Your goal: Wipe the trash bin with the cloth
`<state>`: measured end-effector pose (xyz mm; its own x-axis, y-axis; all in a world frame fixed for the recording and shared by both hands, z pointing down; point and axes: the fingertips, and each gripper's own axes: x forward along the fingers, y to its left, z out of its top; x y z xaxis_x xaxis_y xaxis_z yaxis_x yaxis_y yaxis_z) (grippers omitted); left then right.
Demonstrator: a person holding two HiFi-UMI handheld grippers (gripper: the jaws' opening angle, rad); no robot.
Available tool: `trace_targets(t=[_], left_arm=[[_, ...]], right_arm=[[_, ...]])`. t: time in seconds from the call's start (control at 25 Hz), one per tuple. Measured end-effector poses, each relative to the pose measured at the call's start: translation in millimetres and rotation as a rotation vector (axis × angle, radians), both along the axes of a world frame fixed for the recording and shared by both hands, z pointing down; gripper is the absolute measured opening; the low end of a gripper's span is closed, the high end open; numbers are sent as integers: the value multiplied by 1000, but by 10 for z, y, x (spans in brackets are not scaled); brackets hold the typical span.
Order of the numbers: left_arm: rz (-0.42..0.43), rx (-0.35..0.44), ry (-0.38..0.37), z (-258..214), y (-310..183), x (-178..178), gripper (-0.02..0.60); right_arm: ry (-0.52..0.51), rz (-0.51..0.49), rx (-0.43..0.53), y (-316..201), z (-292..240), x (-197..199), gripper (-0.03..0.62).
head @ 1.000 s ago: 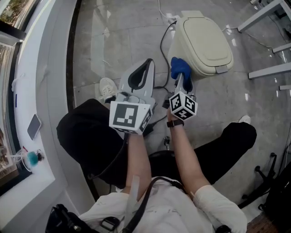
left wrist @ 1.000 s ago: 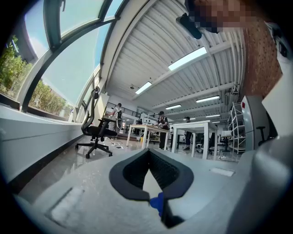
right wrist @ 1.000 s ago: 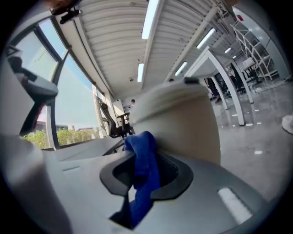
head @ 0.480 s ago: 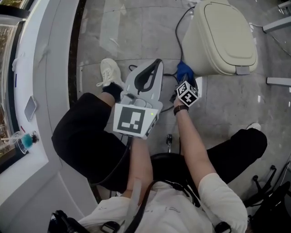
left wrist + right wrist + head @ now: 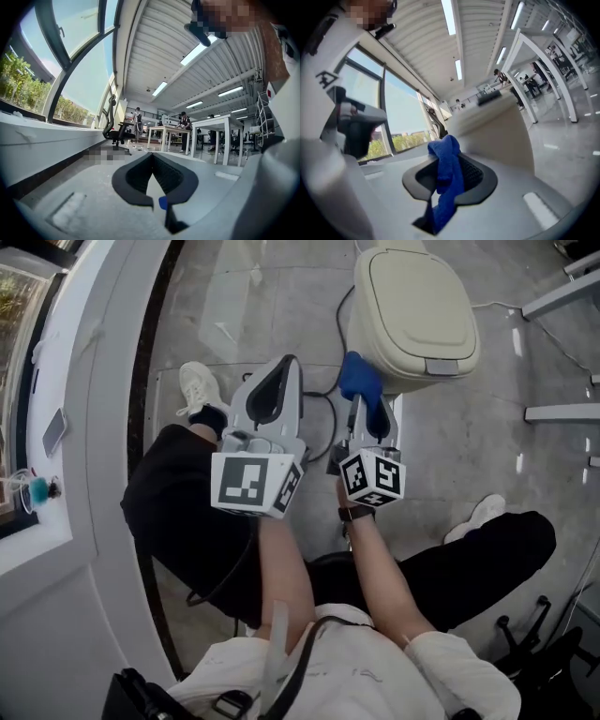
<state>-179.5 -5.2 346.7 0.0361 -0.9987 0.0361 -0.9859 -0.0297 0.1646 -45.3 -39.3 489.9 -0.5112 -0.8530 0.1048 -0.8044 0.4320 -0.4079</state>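
Head view: the right hand-held gripper point(image 5: 360, 401) is clamped on a blue cloth point(image 5: 357, 378), which sits at the near left side of the beige trash bin point(image 5: 417, 310), touching it or just beside it; I cannot tell which. The left hand-held gripper point(image 5: 274, 395) hangs above the floor point(image 5: 234, 315) to the left, well apart from the bin. Nothing on the bin shows which parts have been wiped, so I judge the wiping to be at an early stage, with the lid and the far and right walls left. A black cable point(image 5: 330, 418) loops on the floor close beside the cloth and could snag. White table legs point(image 5: 562, 413) bound the right side. The floor between them and the bin lies open.

Left gripper view: the jaws meet at their tips with nothing between them, pointing out across the room.

Right gripper view: the jaws pinch the cloth, which drapes down over the pads. The bin's rounded wall point(image 5: 506, 131) rises immediately behind it, so little travel seems needed.
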Motion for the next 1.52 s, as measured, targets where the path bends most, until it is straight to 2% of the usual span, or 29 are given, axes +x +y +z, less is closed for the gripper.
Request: trace_targets(t=[0.16,0.28,0.4,0.56,0.68,0.84,1.04,1.2,1.32,1.44,1.52], left_arm=[[-29,48,19,-173,172,227,-3],[-32,55,24,-191,294,391,-3],[-30,61,28,-204,368,459,-3],[-15,78,24,-245,415,469,-3],[-10,88,28,-299,417,410,-3],[-1,61,22,-183,361,410,-3],[-75,-10,1,68,115,298,-3],[-121,-37,-13,144,-70,328,-3],[-167,-32,-9,84,-125,372,-3],[-220,-17,-12,10,-64,377,-3],[-244,1,-12,-41,-19,416,-3]], right_arm=[[-66,-120,250,72,-997,14,67],[-108,-69,268,-133,-1244,224,64],[-59,-49,237,-260,-1029,272,63],[82,-108,151,-243,-262,153,67],[183,-115,14,-259,477,130,67],[260,-85,-209,-273,1481,309,67],[307,-148,-344,-355,2273,347,67],[301,-239,-397,-368,2512,291,67],[294,-294,-423,-318,2486,295,67],[228,-329,-412,-131,2093,275,67],[163,-359,-353,-78,1646,288,67]])
